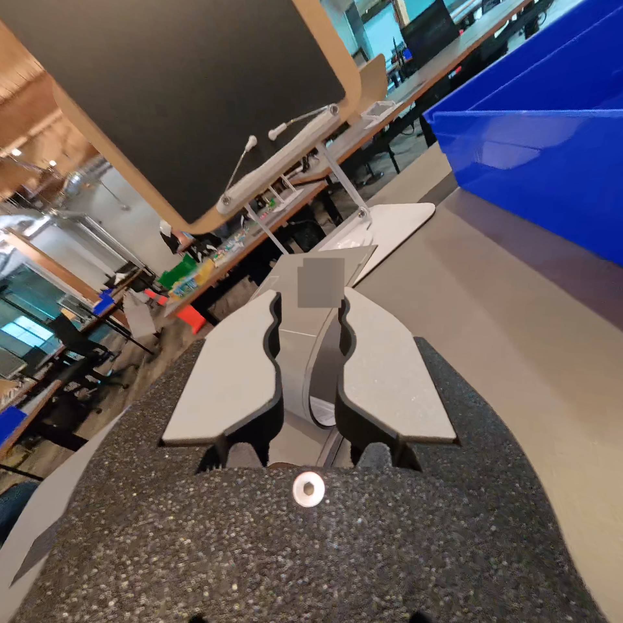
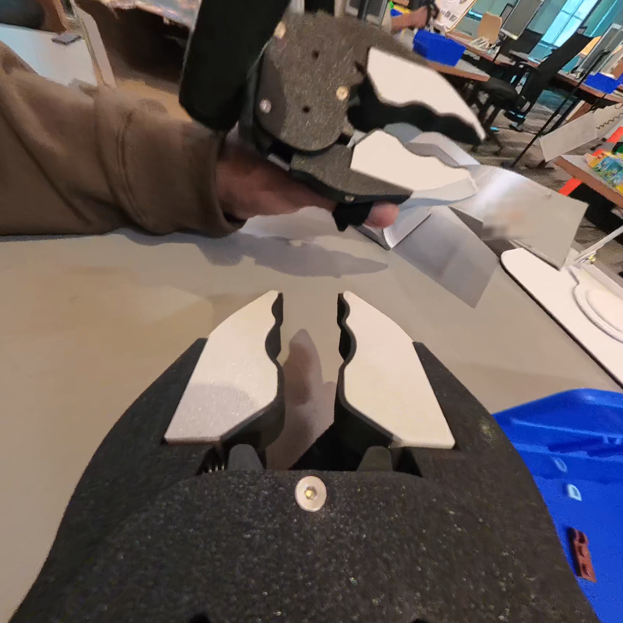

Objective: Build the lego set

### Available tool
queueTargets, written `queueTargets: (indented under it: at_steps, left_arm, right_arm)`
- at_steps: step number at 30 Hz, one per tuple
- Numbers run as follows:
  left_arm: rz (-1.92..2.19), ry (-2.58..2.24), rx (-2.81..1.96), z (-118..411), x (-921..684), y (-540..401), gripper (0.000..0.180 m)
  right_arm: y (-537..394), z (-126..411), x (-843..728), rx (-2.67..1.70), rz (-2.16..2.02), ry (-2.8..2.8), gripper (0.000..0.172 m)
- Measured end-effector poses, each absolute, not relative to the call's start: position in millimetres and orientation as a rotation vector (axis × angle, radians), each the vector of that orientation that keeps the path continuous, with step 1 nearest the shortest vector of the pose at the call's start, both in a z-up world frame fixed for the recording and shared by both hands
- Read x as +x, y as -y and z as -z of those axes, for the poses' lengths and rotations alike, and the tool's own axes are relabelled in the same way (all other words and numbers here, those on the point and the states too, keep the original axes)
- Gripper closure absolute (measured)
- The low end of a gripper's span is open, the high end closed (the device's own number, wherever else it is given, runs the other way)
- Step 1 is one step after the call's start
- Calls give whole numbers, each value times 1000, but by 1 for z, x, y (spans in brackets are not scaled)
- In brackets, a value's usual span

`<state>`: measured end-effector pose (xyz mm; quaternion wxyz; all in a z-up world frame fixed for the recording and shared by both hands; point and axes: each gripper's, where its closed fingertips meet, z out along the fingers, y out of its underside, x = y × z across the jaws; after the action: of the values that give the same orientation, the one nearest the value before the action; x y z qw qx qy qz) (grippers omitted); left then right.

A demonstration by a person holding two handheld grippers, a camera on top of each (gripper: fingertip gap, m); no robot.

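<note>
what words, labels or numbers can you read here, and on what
None can be read.
Grey folder in the left gripper: its marking is covered by a patch.
Coloured boxes on the far table: print too small and blurred.
Blue bin: raised marks, too blurred to read.

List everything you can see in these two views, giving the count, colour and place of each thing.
Table: one, grey, under everything.
Bin: one, blue, on the table's right side.
Small part: one, dark red, inside the bin.
Flat base: one, white, at the table's far edge.
Board: one, black with a wooden rim, tilted on a stand above the base.
Folded card: one, grey, raised off the table.
Sleeve: one, brown, left arm.
Left gripper: holds the folded card.
Right gripper: open, empty, over bare table.
</note>
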<state>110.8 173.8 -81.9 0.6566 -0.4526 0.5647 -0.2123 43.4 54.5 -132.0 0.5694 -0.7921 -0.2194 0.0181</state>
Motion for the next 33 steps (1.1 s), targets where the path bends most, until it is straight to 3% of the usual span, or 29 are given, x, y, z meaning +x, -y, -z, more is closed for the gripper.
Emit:
queueTargets:
  at_steps: [12,19,25,29,33]
  left_arm:
    - [590,-1206,-1173,98,109,-190,144]
    - [670,-1042,-1255,85,90,-212,143]
    - [748,-959,-1325,84,70,-233,143]
    - [739,-979,-1327,88,63,-236,144]
    - [727,-975,-1349,91,66,-240,144]
  right_arm:
    - [-61,124,52,-1824,-51,451,142]
    - [-95,101,62,-1800,-37,311,134]
    - [-154,68,73,-1726,68,201,104]
    - [-184,77,96,-1737,249,144,79]
    - [-197,98,107,-1789,273,86,65]
